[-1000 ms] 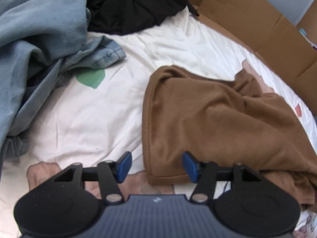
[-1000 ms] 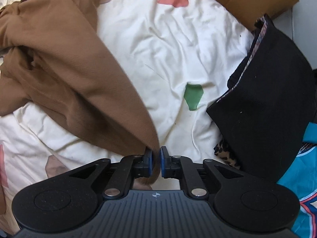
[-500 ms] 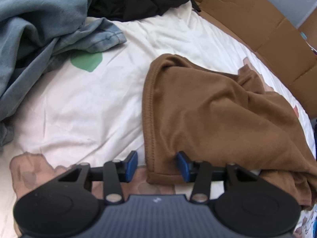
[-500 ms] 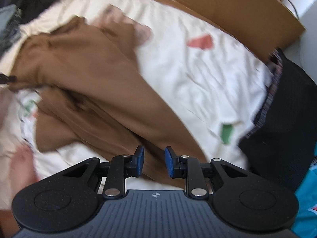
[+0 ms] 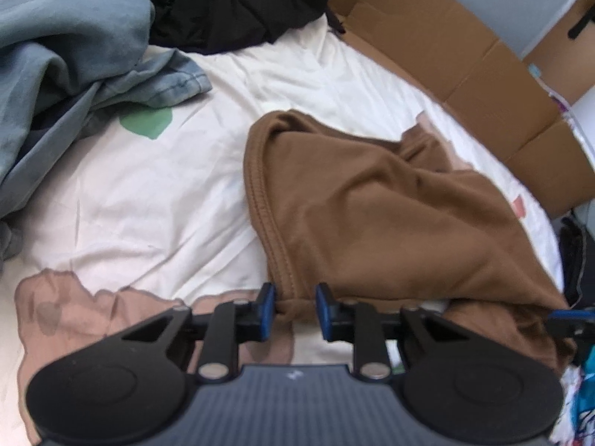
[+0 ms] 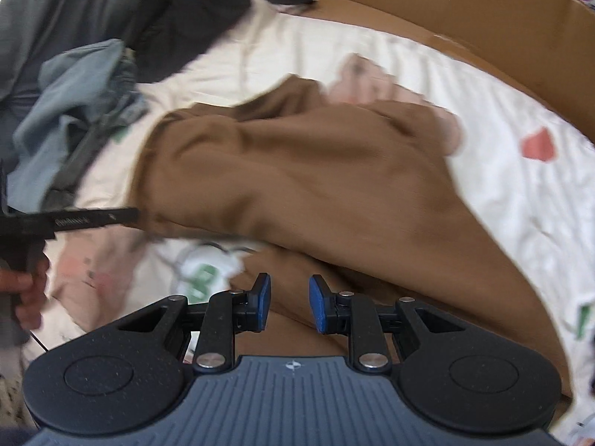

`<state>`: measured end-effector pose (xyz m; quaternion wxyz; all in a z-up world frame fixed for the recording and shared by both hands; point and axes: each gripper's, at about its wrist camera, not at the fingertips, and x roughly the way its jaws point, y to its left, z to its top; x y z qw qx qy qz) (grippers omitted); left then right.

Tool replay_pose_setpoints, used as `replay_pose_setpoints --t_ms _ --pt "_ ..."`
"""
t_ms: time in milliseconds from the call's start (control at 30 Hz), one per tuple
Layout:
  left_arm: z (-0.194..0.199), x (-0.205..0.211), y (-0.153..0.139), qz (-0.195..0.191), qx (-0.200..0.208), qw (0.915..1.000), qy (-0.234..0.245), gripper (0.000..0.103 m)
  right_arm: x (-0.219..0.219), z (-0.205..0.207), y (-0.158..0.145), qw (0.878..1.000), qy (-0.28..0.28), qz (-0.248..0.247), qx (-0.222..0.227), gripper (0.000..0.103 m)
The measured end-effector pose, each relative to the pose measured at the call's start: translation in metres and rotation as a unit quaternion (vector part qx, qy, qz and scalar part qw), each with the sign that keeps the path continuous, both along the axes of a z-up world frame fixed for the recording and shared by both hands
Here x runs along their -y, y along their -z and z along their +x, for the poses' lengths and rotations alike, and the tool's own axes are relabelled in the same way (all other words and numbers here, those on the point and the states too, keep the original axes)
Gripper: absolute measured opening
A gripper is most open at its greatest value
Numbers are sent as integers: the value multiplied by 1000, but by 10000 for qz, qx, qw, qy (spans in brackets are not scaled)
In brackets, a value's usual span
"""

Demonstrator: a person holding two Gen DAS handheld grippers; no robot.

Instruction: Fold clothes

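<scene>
The left gripper (image 5: pixel 293 306) is closing on the brown garment's (image 5: pixel 372 215) hemmed corner to pin it, while the right gripper (image 6: pixel 286 303) hovers released, holding nothing.

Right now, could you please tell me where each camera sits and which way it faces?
Left wrist: on the left hand-held gripper, looking steeply down at the brown garment's hemmed corner between its closing jaws.
Right wrist: on the right hand-held gripper, open above the same garment; a hand shows at left.
Shared: brown garment, white sheet, cardboard.
</scene>
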<state>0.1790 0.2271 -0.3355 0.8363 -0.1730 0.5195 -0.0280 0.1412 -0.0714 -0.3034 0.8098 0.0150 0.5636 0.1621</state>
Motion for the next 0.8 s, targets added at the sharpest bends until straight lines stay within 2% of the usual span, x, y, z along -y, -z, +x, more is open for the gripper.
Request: replay_pose_setpoints --t_ms 300,433,567,800 --pt "-10 3 11 -298 -41 9995 -87 16 -82 28 8 9965 -510 656 24 30" --pt "-12 2 16 -99 -72 9998 -125 16 -117 37 20 9939 -834 723 -2 30" --pt "-15 -3 19 -138 -134 9997 -154 16 -144 43 29 9905 -1131 785 0 30" --pt "-31 -13 16 -25 -246 9995 -203 17 -168 48 44 9888 -1283 761 -84 30"
